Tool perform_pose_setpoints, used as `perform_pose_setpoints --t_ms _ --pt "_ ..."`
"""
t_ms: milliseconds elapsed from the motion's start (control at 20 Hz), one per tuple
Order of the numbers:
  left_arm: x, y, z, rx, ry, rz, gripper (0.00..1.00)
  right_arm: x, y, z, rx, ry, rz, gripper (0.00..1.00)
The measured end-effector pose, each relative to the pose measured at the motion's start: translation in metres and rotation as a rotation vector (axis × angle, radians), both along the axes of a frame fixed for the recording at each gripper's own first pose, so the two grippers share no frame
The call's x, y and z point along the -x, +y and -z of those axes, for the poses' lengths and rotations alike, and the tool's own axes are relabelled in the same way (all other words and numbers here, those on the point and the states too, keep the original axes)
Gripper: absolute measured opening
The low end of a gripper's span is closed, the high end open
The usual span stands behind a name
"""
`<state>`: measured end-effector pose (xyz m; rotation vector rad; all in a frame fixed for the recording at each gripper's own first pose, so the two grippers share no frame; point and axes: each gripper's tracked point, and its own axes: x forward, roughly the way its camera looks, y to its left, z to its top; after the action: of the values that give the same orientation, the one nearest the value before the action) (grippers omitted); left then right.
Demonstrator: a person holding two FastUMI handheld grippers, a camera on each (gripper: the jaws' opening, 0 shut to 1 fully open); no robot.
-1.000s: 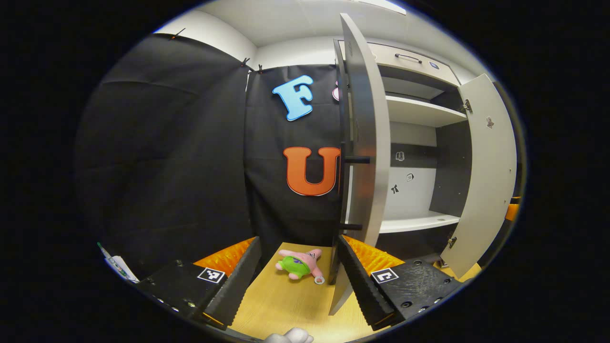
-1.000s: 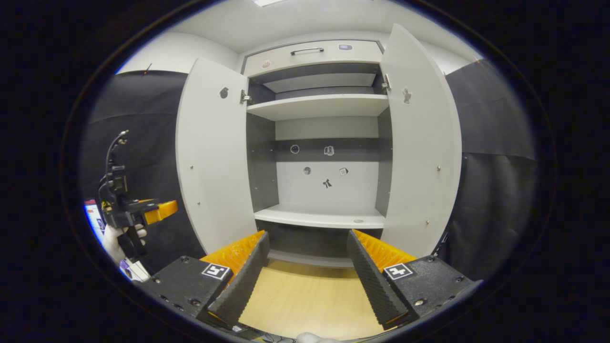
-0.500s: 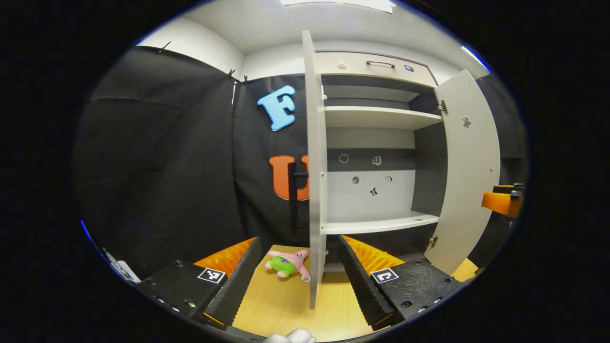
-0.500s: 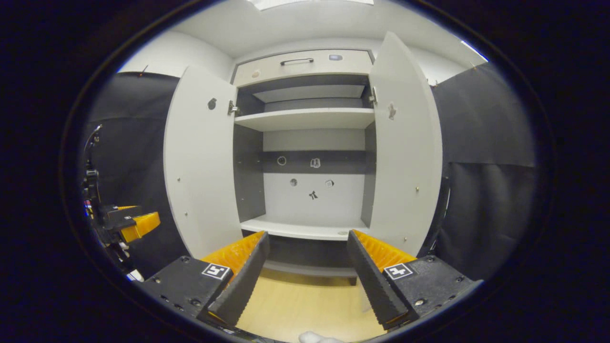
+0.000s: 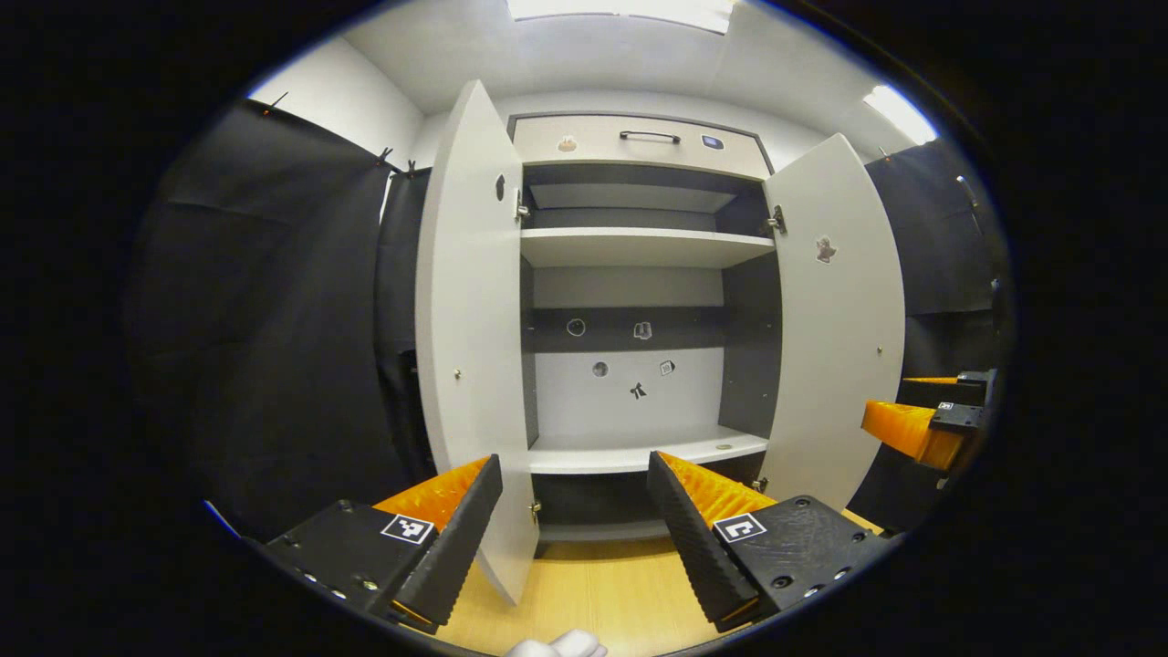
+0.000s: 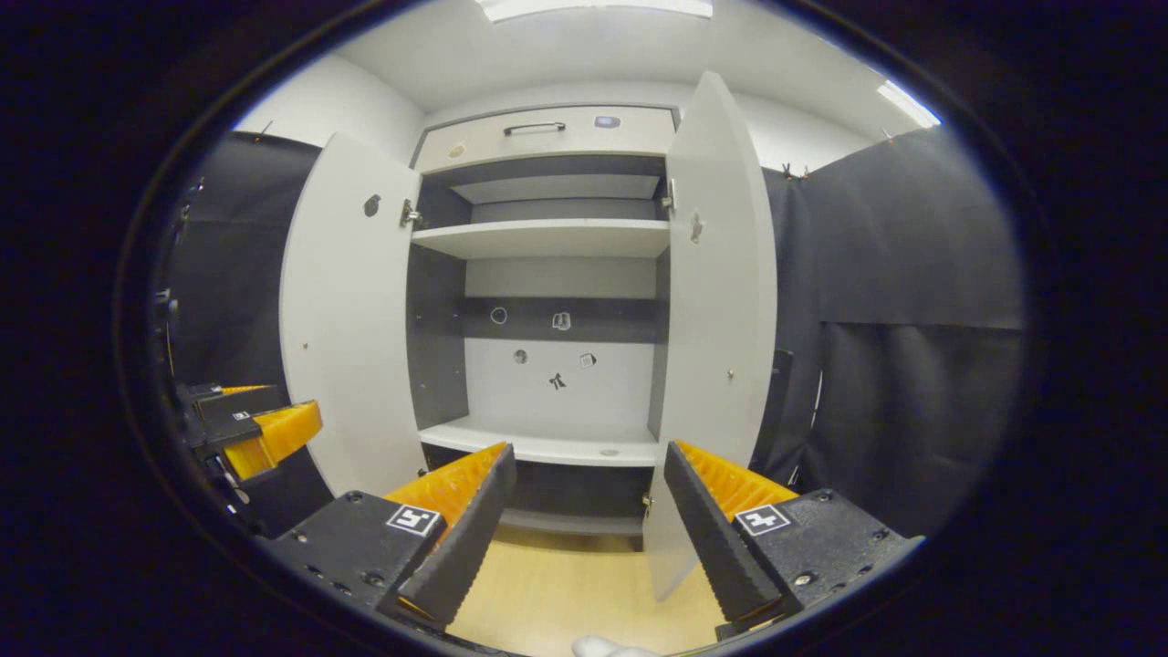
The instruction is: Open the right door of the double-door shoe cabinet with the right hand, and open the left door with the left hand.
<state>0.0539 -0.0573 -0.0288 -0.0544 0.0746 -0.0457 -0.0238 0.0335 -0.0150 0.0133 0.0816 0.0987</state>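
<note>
The pale shoe cabinet (image 5: 639,274) stands in front of me with both doors swung outward. In the left gripper view its left door (image 5: 470,347) hangs just beyond my left gripper (image 5: 575,538), which is open and holds nothing. The right door (image 5: 835,338) stands wide, and my right gripper (image 5: 912,406) shows at the far right beside it. In the right gripper view the right door (image 6: 721,338) is nearly edge-on just past my open right gripper (image 6: 589,529). The left door (image 6: 347,338) is open too, with my left gripper (image 6: 255,411) beside it.
Inside are an upper shelf (image 5: 639,246) and a lower shelf (image 5: 639,452), both bare. A drawer with a dark handle (image 5: 650,137) tops the cabinet. Light wooden floor (image 5: 602,593) lies below. Black cloth walls (image 6: 912,319) flank both sides.
The left gripper's view has swung right, from the left door's edge to facing the cabinet front. A plush toy on the floor has left view. The right gripper's view drifted a little.
</note>
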Motion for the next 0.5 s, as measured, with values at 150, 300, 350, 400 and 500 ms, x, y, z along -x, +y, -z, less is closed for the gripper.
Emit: perform_pose_setpoints --t_ms 150,300,350,400,500 --pt "0.002 -0.016 0.007 -0.003 0.004 0.027 0.97 0.002 -0.007 0.005 -0.004 0.006 0.021 1.0" --pt "0.006 -0.016 0.008 -0.009 0.004 0.02 0.97 0.002 -0.01 0.011 -0.001 0.019 0.03 1.0" --pt "0.006 -0.016 0.008 -0.012 0.0 0.015 1.0 0.002 -0.01 0.013 -0.002 0.025 0.028 1.0" --pt "0.007 -0.015 0.007 -0.014 -0.002 0.012 0.97 0.001 -0.008 0.013 -0.003 0.029 0.026 1.0" --pt "0.006 -0.011 0.005 -0.011 -0.009 0.008 1.0 -0.001 -0.005 0.012 -0.007 0.031 0.023 1.0"
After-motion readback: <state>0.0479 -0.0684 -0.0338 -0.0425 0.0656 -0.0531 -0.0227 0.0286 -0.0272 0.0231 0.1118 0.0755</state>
